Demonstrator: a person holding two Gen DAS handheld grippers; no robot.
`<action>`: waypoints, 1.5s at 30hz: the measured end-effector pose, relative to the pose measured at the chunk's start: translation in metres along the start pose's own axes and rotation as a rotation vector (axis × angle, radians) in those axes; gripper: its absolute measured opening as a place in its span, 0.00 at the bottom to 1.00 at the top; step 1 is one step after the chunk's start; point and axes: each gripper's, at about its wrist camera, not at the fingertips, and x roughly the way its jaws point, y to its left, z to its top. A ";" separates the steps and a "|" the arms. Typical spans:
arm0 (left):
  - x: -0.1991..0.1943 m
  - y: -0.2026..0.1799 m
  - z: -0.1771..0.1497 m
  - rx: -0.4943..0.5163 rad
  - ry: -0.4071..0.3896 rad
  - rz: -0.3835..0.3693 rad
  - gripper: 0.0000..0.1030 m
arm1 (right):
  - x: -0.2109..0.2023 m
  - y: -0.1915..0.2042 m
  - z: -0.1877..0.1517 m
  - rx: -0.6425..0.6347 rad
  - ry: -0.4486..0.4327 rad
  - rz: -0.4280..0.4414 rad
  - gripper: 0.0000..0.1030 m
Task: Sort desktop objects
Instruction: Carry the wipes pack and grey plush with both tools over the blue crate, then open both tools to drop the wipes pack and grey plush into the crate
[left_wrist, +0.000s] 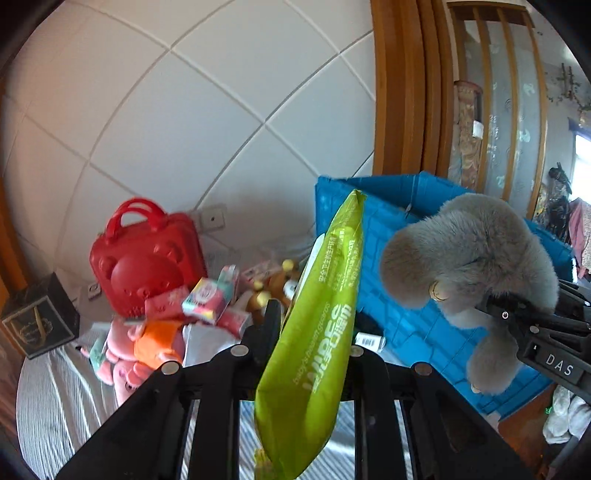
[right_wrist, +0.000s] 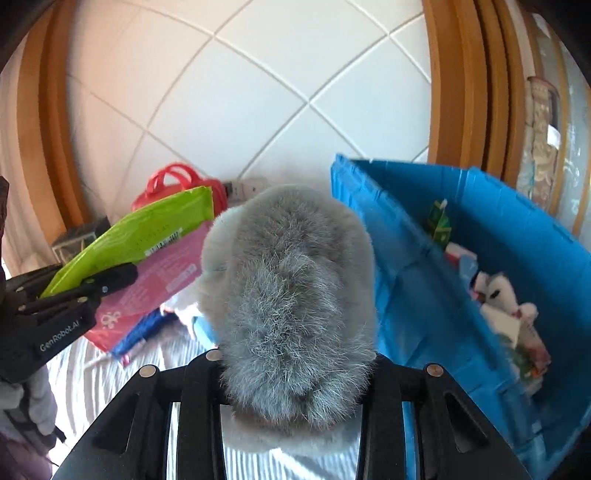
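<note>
Risk sits mainly with the two loads now held off the striped cloth. In the left wrist view the left gripper (left_wrist: 314, 332) has its jaws nearly together, pinching a green wipes pack (left_wrist: 317, 332) that runs from the frame's lower centre up to the middle, its far end sticking up free in front of the blue bin (left_wrist: 406, 206). The pack is slick and long, clamped only near one end, so I judge it could swing or slide out through the pinch if it is tilted sharply.

In the right wrist view the right gripper (right_wrist: 295, 373) has its jaws narrowed on a grey plush toy (right_wrist: 291, 291), which fills the frame's centre and hides the fingertips; the fur bulges past both fingers. A grip on soft pile may be holding fluff more than body, so the toy could sag or drop short of the bin.

The bin stands at the right of both views, already holding cartons and a white toy (right_wrist: 495, 291). Its near wall (right_wrist: 388, 258) rises high, and either load could catch the rim if it is carried across too low. The two grippers are near each other, so a clash is possible. Left of the bin, the red bear case (left_wrist: 147, 258), pink plush (left_wrist: 136, 347) and small boxes (left_wrist: 207, 299) remain unsorted.
</note>
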 end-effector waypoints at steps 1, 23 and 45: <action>-0.001 -0.011 0.011 0.012 -0.021 -0.015 0.17 | -0.010 -0.009 0.010 0.008 -0.031 -0.009 0.32; 0.094 -0.279 0.082 0.235 0.144 -0.253 0.62 | -0.041 -0.298 0.013 0.134 -0.012 -0.346 0.32; 0.077 -0.273 0.075 0.224 0.082 -0.225 0.74 | -0.037 -0.302 0.009 0.131 -0.015 -0.398 1.00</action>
